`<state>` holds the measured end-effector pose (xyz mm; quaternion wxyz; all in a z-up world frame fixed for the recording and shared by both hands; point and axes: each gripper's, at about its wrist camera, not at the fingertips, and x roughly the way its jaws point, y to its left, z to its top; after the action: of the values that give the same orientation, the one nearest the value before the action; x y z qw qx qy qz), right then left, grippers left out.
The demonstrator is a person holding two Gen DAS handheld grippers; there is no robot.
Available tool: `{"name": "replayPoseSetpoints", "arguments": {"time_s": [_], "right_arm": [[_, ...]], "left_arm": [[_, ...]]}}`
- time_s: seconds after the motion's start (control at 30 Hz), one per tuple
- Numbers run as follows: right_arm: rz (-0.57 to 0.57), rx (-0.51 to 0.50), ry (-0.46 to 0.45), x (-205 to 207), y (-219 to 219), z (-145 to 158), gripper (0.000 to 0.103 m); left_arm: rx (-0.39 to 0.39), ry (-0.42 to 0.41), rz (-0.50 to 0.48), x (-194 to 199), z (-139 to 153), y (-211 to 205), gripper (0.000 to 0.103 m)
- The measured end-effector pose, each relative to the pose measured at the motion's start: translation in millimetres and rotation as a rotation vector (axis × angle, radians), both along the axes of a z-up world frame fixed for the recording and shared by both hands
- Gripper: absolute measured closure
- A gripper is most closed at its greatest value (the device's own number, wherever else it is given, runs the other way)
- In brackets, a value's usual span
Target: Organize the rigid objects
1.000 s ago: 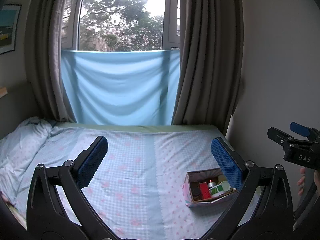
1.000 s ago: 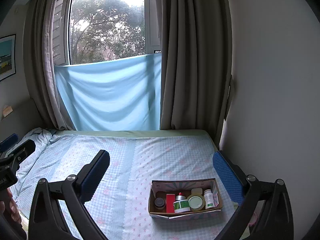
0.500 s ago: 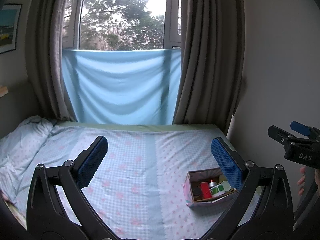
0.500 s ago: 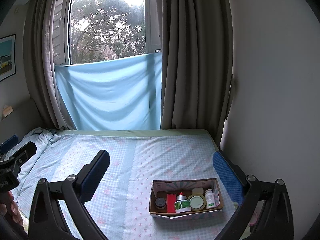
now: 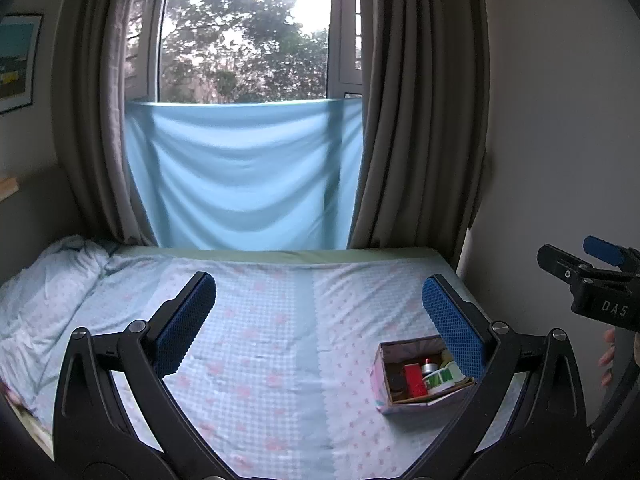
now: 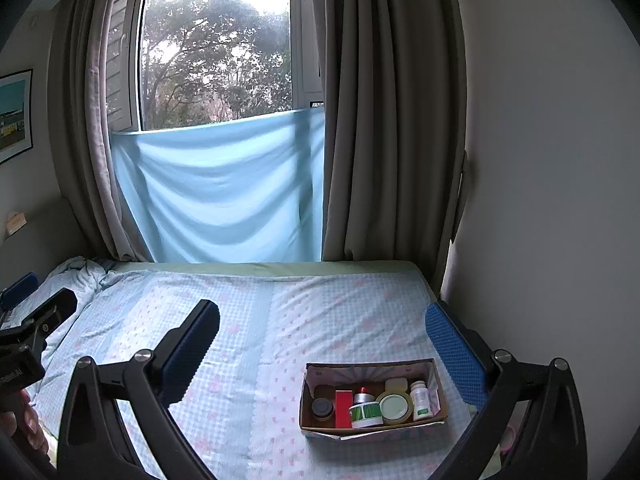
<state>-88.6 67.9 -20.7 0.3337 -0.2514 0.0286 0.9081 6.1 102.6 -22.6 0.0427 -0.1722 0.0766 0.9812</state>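
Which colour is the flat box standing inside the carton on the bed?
Red. The flat box shows best in the right wrist view, upright in the carton.

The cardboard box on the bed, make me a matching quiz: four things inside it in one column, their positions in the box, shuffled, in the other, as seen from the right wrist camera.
Things:
1. dark jar
2. red box
3. white pill bottle
4. green-labelled jar

Places in the cardboard box:
A. far right
B. far left
C. middle, right of the red box
D. second from left

Pairs: 1-B, 2-D, 3-A, 4-C
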Motion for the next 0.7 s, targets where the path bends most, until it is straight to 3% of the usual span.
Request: {"name": "replayPoseSetpoints", "arguments": {"time_s": [0.27,0.47,0.7], "right_arm": [[-0.002,0.003,0.004,-1.0,-1.3,2.1,0.000],[-0.002,0.002,0.004,-1.3,-0.4,3.3,0.000],[-0.001,-0.005,-0.004,0.1,0.3,5.1,0.000]], "left_arm": [[0.021,-0.009,-0.009,-3.2,0.4,-1.8,0.000],[-0.023,0.035,0.039,0.2,0.4,2.2,0.000],[0.017,0.056,0.003,6.2,1.5,-1.5,0.000]]}}
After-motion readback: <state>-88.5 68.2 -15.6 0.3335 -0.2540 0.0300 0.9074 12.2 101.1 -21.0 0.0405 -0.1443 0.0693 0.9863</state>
